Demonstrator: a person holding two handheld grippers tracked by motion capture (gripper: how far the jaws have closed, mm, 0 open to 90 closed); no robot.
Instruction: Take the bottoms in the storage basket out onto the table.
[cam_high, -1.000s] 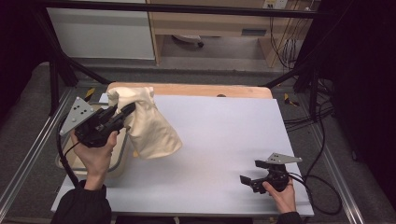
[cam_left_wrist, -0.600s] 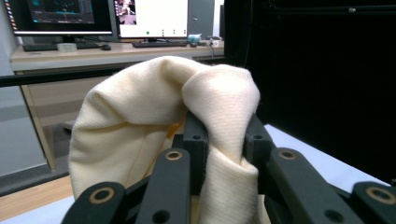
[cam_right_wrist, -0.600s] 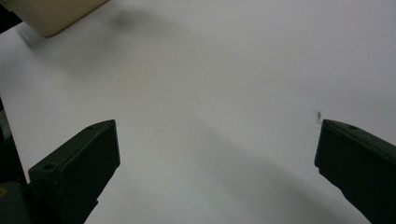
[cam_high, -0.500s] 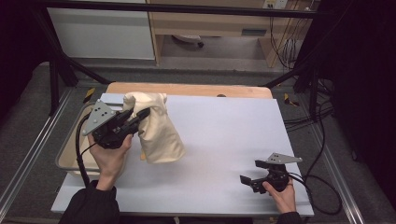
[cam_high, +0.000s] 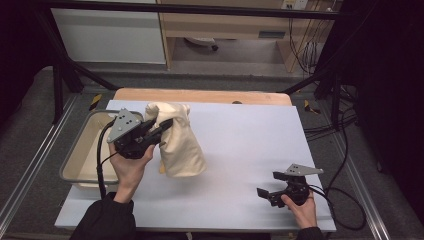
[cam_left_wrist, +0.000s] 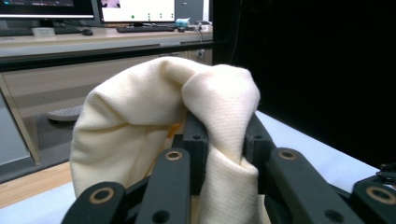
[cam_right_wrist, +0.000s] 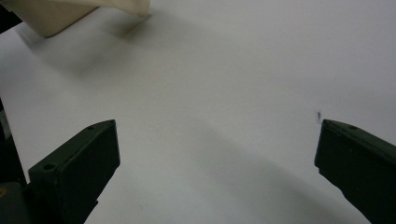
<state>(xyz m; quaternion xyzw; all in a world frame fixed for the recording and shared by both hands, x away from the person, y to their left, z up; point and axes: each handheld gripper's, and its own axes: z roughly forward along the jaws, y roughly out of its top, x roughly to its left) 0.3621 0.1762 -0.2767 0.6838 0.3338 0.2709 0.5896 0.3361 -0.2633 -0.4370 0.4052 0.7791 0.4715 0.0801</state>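
A cream cloth (cam_high: 179, 140) hangs over the left part of the white table top (cam_high: 250, 140), its lower end touching the surface. My left gripper (cam_high: 166, 124) is shut on the cloth's upper fold. In the left gripper view the cloth (cam_left_wrist: 159, 121) bulges up between the two black jaws, which pinch a twisted bunch of it. My right gripper (cam_high: 264, 194) rests near the table's front right edge, held by a hand, with its jaws wide apart. In the right gripper view bare white table (cam_right_wrist: 224, 93) lies between the jaws, and a corner of the cloth (cam_right_wrist: 70, 14) shows far off.
A grey-rimmed tray (cam_high: 80, 150) with a cream inside stands at the table's left edge, under my left hand. A wooden strip (cam_high: 200, 95) runs along the table's far edge. Cables (cam_high: 345, 165) trail off the right side.
My left gripper has carried the cloth to the right, from over the tray's side toward the table's middle. The right gripper has stayed where it was.
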